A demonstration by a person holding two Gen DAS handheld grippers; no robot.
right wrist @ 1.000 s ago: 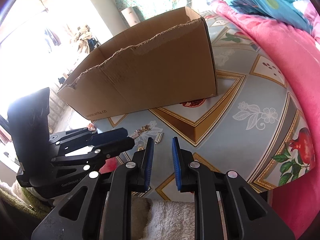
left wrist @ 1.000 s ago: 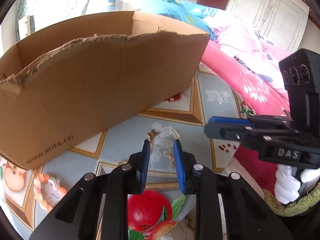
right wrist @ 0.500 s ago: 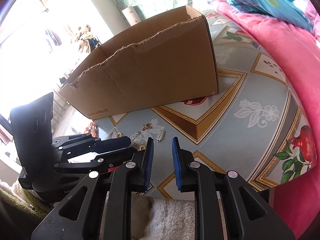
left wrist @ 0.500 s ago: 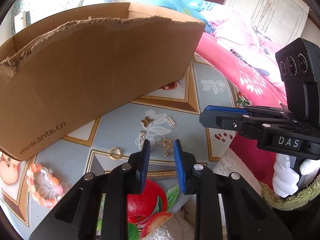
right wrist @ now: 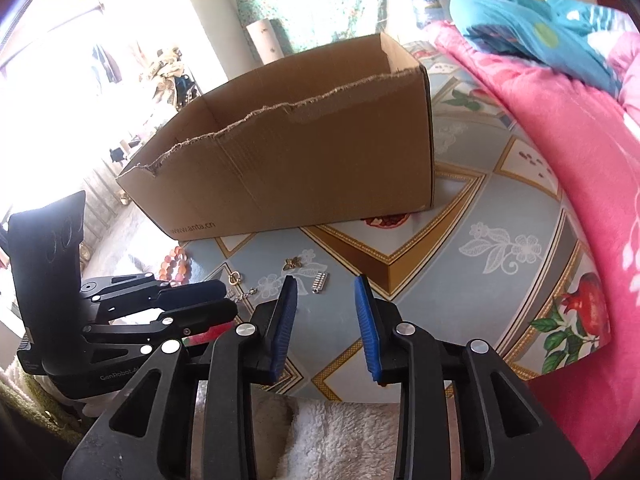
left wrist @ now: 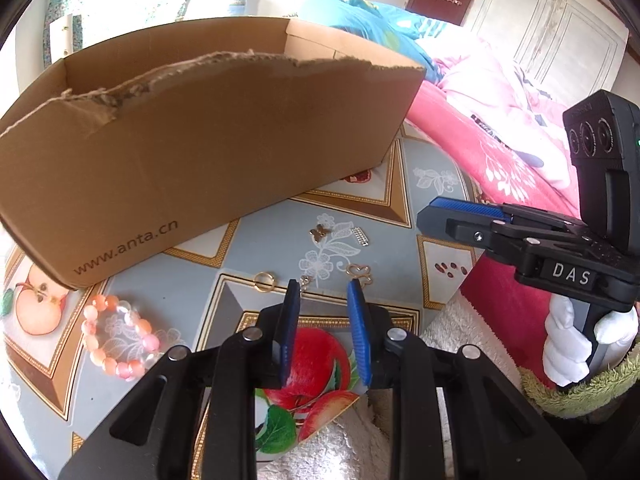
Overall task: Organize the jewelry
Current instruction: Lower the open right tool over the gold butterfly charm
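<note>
Left wrist view: the left gripper hovers over a patterned tablecloth, its jaws a little apart and empty. Just past its tips lie a gold ring, a butterfly charm and a pink bead bracelet, beside a cardboard box.

Right wrist view: the right gripper has empty jaws that are opening, near a small silver clasp.
</note>
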